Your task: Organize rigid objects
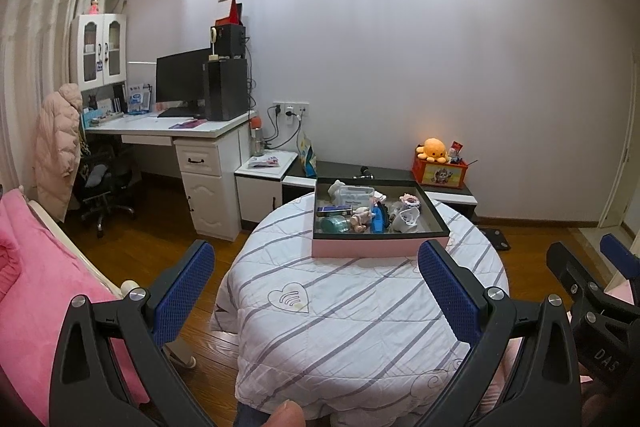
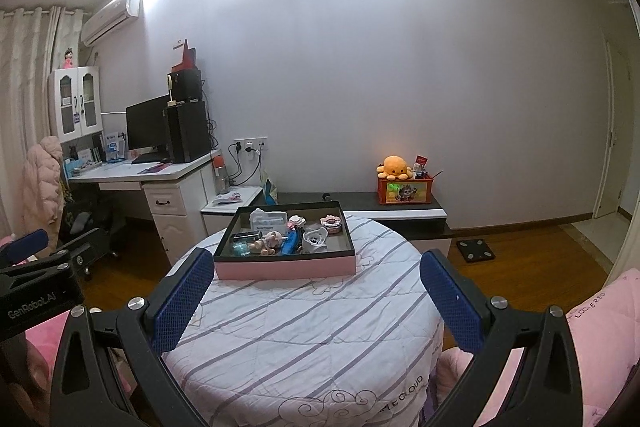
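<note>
A pink-sided tray with a black rim (image 1: 380,246) (image 2: 285,266) sits at the far side of a round table covered by a striped quilt (image 1: 352,327) (image 2: 304,339). Inside lie several small objects: a clear plastic box (image 1: 354,194) (image 2: 269,219), a blue item (image 1: 377,219) (image 2: 289,243), a teal cup (image 1: 335,225) (image 2: 240,247), a small doll (image 1: 360,218) (image 2: 267,242) and a white cup (image 1: 407,219) (image 2: 314,239). My left gripper (image 1: 316,263) is open and empty, short of the tray. My right gripper (image 2: 316,271) is open and empty, also short of the tray.
A pink bed (image 1: 36,291) lies at the left. A white desk with a monitor (image 1: 180,83) and a chair (image 1: 100,183) stand at the back left. A low cabinet (image 1: 448,191) behind the table holds an orange box with a plush octopus (image 1: 434,150) (image 2: 394,166). A scale (image 2: 475,250) lies on the wooden floor.
</note>
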The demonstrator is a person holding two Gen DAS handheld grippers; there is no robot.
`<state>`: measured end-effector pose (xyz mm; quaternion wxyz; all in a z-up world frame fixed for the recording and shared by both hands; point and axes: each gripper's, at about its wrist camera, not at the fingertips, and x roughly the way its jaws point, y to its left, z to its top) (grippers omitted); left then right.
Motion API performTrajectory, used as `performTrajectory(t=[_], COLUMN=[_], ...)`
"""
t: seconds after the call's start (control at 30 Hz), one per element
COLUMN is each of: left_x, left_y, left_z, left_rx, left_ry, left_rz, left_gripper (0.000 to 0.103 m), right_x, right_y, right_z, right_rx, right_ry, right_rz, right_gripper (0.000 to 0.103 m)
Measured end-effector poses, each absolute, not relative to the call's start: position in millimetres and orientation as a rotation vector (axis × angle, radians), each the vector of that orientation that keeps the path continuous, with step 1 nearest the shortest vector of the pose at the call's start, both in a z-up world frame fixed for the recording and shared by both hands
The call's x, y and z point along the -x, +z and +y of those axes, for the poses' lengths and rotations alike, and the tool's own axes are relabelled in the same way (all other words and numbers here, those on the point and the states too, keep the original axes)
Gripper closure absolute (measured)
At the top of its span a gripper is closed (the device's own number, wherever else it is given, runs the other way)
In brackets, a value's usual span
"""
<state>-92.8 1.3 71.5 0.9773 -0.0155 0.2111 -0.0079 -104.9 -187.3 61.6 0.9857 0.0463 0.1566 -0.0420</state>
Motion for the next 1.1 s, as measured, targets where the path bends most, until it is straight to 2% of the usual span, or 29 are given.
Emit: performTrajectory(t=[1.1], left_x=[87.2], left_y=[68.5], left_z=[2.0], left_rx=[0.028], left_ry=[-0.036], left_rz=[0.438], left_gripper=[0.000], right_x=[102.0], right_y=[60.6], right_z=[-188.8], right_rx=[-0.091], right_ry=[-0.091], right_rz=[0.323], right_gripper=[0.000])
